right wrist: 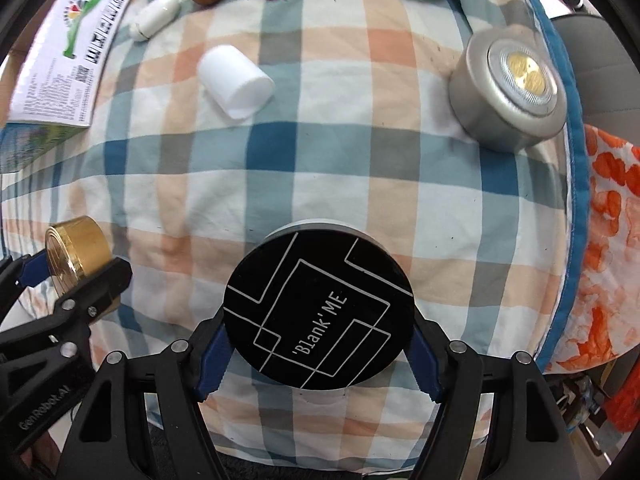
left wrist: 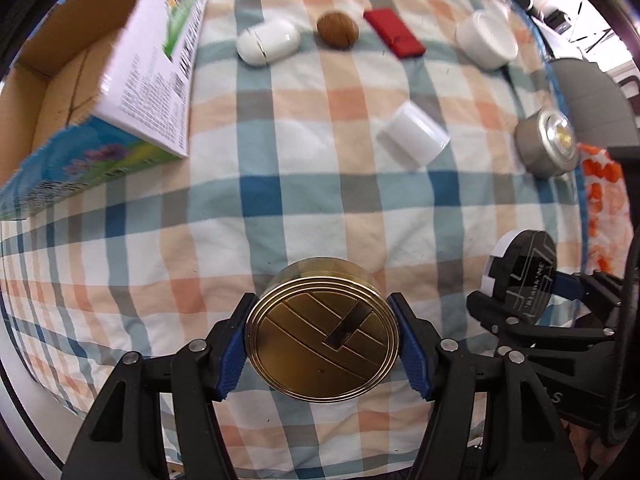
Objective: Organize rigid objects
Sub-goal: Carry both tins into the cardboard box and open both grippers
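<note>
While both claws are full, each one carries a round thing above the checked cloth (left wrist: 280,184). The left claw (left wrist: 322,344) squeezes a shiny gold round tin (left wrist: 322,340) between its blue pads (left wrist: 234,344), one pad on each side. The right claw (right wrist: 318,344) pinches a black round case with white lines and the words Blank'ME (right wrist: 318,312) the same way — held tight by its edges.

Farther out on the cloth lie the things not yet picked up: a white plastic tube-shaped cap (left wrist: 412,136) on its side, a silver round push light (left wrist: 548,144) near the right edge, a white pill-shaped case (left wrist: 268,42), a brown walnut (left wrist: 337,29), a flat red block (left wrist: 394,38) and a low white round tub (left wrist: 486,40). Off to the left sits an open cardboard box with a printed flap (left wrist: 52,92).

My guess is that this is the carry step. Next, both claws likely need to swing left to the box, go in over its wall one at a time so they don't bump, then let go low — tins can roll.
</note>
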Available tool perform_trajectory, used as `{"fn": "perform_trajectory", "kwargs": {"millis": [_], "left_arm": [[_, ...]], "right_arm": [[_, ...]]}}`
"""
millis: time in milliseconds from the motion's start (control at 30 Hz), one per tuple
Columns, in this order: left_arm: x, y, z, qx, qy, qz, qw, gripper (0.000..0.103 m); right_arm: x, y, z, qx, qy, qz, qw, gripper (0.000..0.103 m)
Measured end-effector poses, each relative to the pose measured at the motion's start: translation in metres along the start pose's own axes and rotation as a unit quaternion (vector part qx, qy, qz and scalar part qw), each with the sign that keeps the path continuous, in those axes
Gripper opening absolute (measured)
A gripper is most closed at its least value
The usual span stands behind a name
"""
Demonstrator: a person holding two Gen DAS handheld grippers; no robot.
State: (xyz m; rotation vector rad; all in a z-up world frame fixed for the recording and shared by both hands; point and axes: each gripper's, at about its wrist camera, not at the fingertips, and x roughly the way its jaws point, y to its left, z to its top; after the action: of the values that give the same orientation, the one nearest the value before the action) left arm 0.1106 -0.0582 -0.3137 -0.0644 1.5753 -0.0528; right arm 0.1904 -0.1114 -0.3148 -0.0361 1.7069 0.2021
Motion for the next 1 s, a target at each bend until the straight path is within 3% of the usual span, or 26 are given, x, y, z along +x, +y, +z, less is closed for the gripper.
{"fn": "perform_trajectory", "kwargs": {"millis": [133,267,333,367,400,467,533,567,767,1000], "left_arm": [[-0.036,0.020,0.001,-0.014,-0.031,-0.016,0.9993,0.063],[-0.098,0.023,0.032,-0.029,-0.068,-0.032,0.9968,0.063],[-0.135,0.043,0.037,-0.029,-0.090,-0.040,0.9947,0.063],[-0.136,0.042,0.052,-0.027,-0.099,-0.042,0.9939,0.063],[-0.152,0.053,0.058,-0.023,-0.109,-0.042,0.9929,0.063],[-0.169,0.076,0.077,-0.019,-0.125,-0.040,0.9912,0.063],[-0.184,0.104,0.096,-0.016,-0.136,-0.036,0.9899,0.063],[-0.188,0.115,0.105,-0.015,-0.140,-0.033,0.9895,0.063],[-0.178,0.196,0.178,-0.023,-0.131,-0.009,0.9911,0.063],[-0.140,0.272,0.231,-0.044,-0.114,0.010,0.9925,0.063]], "right_arm": [[-0.039,0.032,0.006,-0.013,-0.024,0.017,0.999,0.077],[-0.101,0.060,0.016,-0.035,-0.052,0.037,0.997,0.077],[-0.130,0.075,0.026,-0.046,-0.069,0.048,0.995,0.077],[-0.142,0.088,0.032,-0.051,-0.077,0.055,0.994,0.077],[-0.165,0.063,0.033,-0.057,-0.083,0.060,0.993,0.077],[-0.216,0.048,0.037,-0.068,-0.099,0.072,0.990,0.077],[-0.227,0.075,0.055,-0.079,-0.117,0.072,0.987,0.077],[-0.205,0.077,0.059,-0.087,-0.122,0.066,0.987,0.077],[-0.170,0.152,0.123,-0.084,-0.142,0.026,0.986,0.077],[-0.117,0.216,0.190,-0.044,-0.121,0.001,0.992,0.077]]}}
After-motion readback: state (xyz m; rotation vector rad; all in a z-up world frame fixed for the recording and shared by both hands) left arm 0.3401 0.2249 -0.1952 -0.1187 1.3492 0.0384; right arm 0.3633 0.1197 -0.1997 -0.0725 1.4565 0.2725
